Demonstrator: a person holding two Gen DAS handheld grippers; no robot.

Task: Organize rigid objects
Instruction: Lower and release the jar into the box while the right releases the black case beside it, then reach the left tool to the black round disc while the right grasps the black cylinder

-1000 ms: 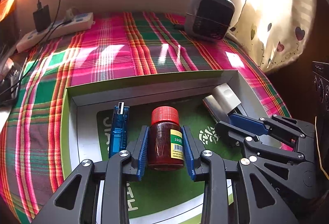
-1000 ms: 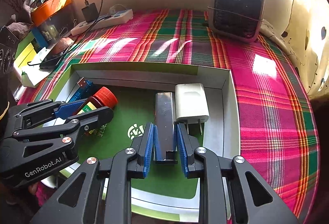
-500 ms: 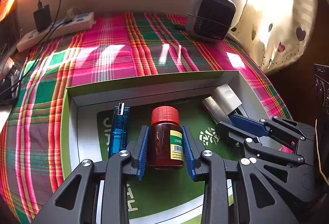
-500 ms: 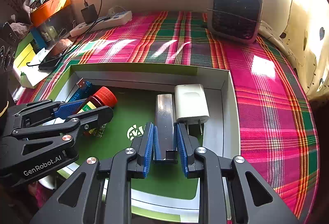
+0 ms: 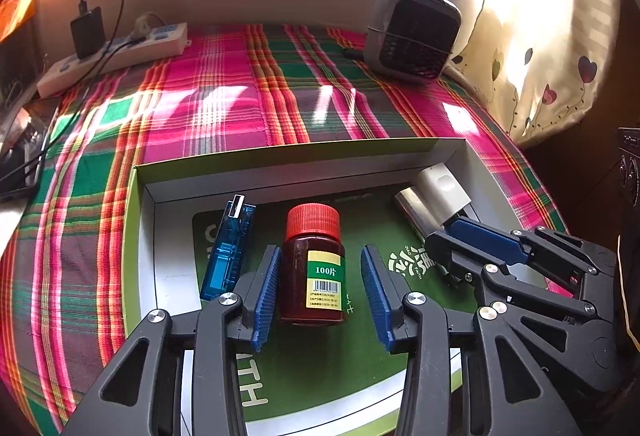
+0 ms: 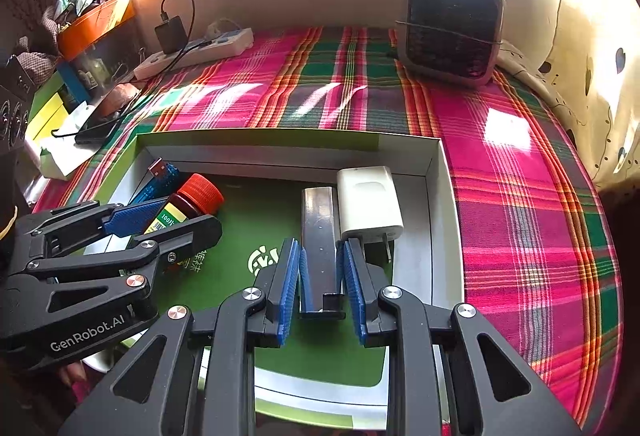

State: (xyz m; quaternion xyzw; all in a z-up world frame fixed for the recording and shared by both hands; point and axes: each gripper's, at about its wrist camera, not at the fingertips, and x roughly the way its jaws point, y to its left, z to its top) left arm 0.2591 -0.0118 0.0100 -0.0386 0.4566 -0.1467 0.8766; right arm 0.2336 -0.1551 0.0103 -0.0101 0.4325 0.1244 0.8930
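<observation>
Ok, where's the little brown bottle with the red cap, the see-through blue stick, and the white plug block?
brown bottle [image 5: 298, 276], left wrist view, glass body.
blue stick [image 5: 230, 252], left wrist view, clear casing.
white plug block [image 6: 368, 198], right wrist view, flat face.

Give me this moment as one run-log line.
left gripper: jaws just opened, clear of red-capped bottle lying in box | right gripper: shut on metal bar beside white charger

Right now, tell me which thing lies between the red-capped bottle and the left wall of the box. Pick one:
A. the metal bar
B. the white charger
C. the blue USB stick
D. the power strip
C: the blue USB stick lies left of the bottle, inside the box by its left wall.
</observation>
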